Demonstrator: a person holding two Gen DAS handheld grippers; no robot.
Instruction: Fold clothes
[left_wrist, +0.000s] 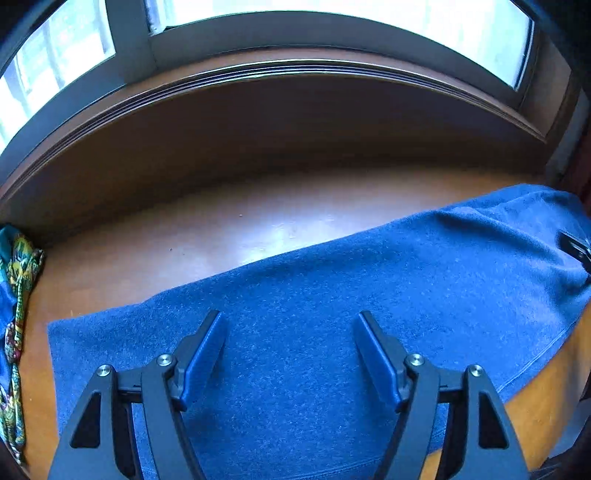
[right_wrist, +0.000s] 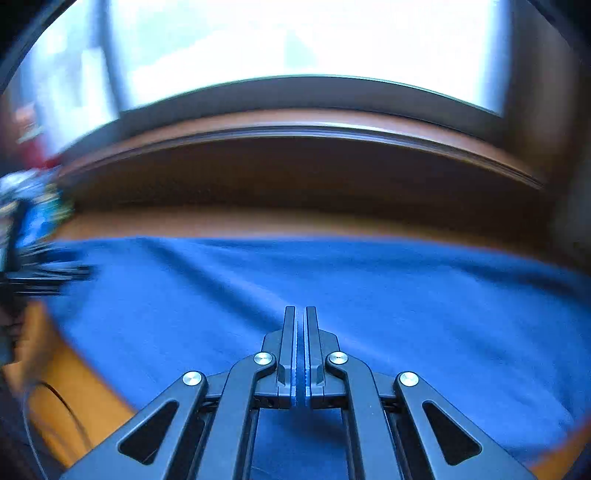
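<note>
Cloth (left_wrist: 332, 295), blue, covers the table (left_wrist: 147, 251) under the spread left hand-held gripper (left_wrist: 290, 321); right hand-held gripper (right_wrist: 300, 314) pressed together.

Readable text: none in either view.
Blue cloth (left_wrist: 332, 332): plain, no label showing.
Patterned fabric (left_wrist: 16, 295) at nine o'clock: print only, no letters.

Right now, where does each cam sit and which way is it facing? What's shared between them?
Left wrist: on the left gripper, looking along its open fingers over the blue garment on the wooden table toward the window; patterned cloth at left edge, right gripper's tip at right edge.
Right wrist: on the right gripper, fingers shut with nothing visible between them, same heading, blurred; dark blurred shape at left edge, probably the left gripper.
Shared: garment, table, window sill.
</note>
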